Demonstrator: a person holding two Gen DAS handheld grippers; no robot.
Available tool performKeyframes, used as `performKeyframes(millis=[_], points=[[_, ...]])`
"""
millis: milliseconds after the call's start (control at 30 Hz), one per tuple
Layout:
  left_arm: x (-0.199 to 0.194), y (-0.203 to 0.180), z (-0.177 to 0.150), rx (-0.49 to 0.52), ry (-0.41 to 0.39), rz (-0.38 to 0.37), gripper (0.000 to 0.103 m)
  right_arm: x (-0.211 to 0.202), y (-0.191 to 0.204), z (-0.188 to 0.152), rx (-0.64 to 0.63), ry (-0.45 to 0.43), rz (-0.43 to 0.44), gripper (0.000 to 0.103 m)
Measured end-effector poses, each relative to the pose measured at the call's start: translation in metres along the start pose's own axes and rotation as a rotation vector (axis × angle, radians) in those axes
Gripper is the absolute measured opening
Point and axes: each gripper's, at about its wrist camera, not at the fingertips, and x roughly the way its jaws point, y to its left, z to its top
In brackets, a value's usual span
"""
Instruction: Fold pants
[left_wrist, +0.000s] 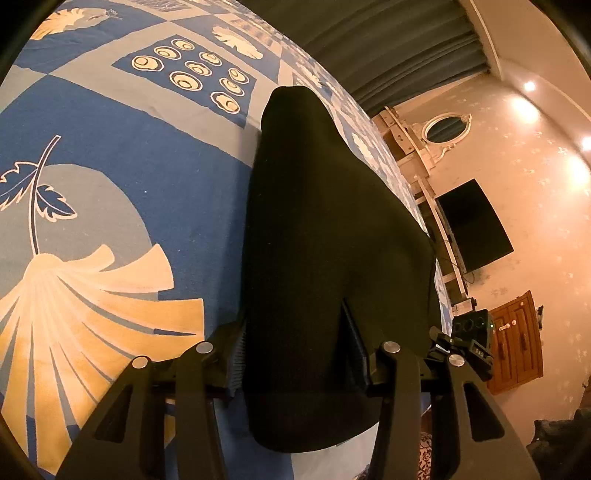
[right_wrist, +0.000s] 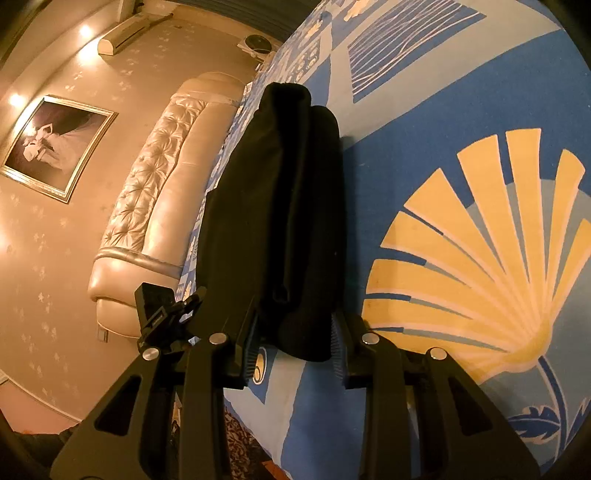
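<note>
Left wrist view: you've got both grippers, left gripper (left_wrist: 295, 354) & right gripper (right_wrist: 293, 349), each pinching the pants' (left_wrist: 332, 240) near edge, lifted off the bed (left_wrist: 110, 147), prob. to fold them toward the far side.

The black pants (left_wrist: 332, 240) fill the gap between the fingers of the left tool (left_wrist: 299, 354), so nothing more can pass there. The same cloth blocks the mouth of the right tool (right_wrist: 295, 347). In the left wrist view, the bed cover (left_wrist: 110, 166) lies flat and bare on the side away from the wall; a tool could slide across it freely. In the right wrist view, the bed cover (right_wrist: 461, 184) with the yellow fan print is open too. The padded headboard (right_wrist: 166, 184) closes one end of the bed. A dark screen (left_wrist: 472, 225) and a wooden cabinet (left_wrist: 517, 339) stand at the wall beyond the bed edge.
</note>
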Motion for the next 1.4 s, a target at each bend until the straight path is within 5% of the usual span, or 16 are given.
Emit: performKeyframes(millis=[567,700,833,900,1033,1233,1400], points=[[0.001,0.001,0.0,-0.008,0.002,-0.002,0.049,-0.004,0.0,-0.005,-0.014,-0.007,-0.005,0.032],[0.001,-0.001,0.0,-0.024,-0.009,-0.015,0.056,-0.008,0.002,-0.007,-0.003,-0.005,0.0,0.045],[0.001,-0.015,-0.002,-0.01,-0.023,-0.002,0.081,-0.023,0.005,-0.016,-0.009,-0.034,-0.03,0.065],[0.003,-0.026,-0.006,0.012,-0.006,0.061,0.083,-0.035,0.011,-0.023,-0.016,-0.054,-0.095,0.075],[-0.001,-0.047,-0.02,0.075,0.007,0.212,0.084,-0.054,0.025,-0.04,-0.039,-0.089,-0.299,0.077],[-0.032,-0.086,-0.057,0.221,-0.136,0.518,0.084,-0.061,0.065,-0.072,-0.139,-0.156,-0.538,0.077],[-0.052,-0.106,-0.085,0.318,-0.222,0.648,0.084,-0.045,0.11,-0.096,-0.315,-0.165,-0.651,0.077]])
